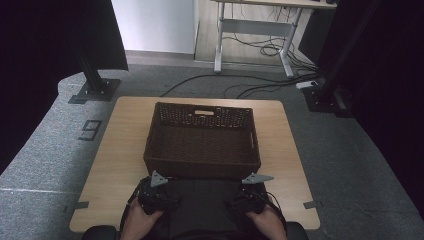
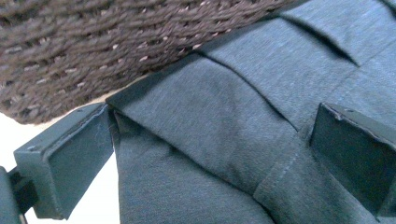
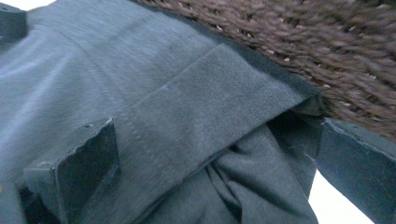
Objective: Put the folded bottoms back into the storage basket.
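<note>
We see the grey cloth (image 1: 200,200) lying at the table's (image 1: 115,165) near edge, against the basket (image 1: 202,167). Both the left gripper (image 1: 150,192) and right gripper (image 1: 252,192) stand spread apart over its corners, cloth between their jaws, unclamped.

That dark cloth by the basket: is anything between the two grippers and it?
Nothing visible. The cloth lies right under the open left gripper and right gripper, beside the basket.

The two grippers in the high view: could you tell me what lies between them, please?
A dark grey garment spans the stretch between the left gripper and right gripper, just before the wicker basket; the high view shows it.
</note>
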`<state>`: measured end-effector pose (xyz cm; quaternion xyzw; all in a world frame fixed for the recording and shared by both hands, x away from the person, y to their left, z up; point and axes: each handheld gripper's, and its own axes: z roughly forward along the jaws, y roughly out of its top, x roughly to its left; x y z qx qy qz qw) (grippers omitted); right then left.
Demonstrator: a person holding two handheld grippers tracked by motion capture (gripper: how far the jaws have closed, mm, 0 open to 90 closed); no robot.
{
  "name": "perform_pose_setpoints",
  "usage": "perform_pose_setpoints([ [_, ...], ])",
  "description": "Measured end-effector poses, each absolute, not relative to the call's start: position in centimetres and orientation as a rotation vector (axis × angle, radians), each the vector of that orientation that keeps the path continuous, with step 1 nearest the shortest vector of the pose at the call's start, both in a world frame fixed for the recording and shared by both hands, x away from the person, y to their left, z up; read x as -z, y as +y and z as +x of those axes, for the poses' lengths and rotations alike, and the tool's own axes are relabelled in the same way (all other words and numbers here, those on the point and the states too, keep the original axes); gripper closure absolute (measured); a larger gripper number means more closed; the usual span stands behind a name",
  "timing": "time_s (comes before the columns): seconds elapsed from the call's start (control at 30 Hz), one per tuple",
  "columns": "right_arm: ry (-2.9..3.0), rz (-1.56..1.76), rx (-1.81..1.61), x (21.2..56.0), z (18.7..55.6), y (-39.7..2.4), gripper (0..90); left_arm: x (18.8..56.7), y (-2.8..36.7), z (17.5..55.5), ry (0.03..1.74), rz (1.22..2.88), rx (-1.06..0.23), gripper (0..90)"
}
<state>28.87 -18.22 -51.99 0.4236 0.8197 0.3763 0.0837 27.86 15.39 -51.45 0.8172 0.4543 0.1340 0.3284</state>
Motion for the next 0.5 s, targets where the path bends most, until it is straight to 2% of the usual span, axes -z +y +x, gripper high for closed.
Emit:
perform_pose_setpoints([
  [0.23, 2.433, 1.362, -1.111, 53.0, 29.7, -18.2, 0.0, 52.5, 15.1, 28.4, 1.25, 2.171, -0.312, 0.0],
  [0.5, 2.446, 1.402, -1.077, 53.9, 30.4, -18.1, 0.0, 53.3, 15.8, 29.0, 1.323, 2.116, -0.219, 0.0],
])
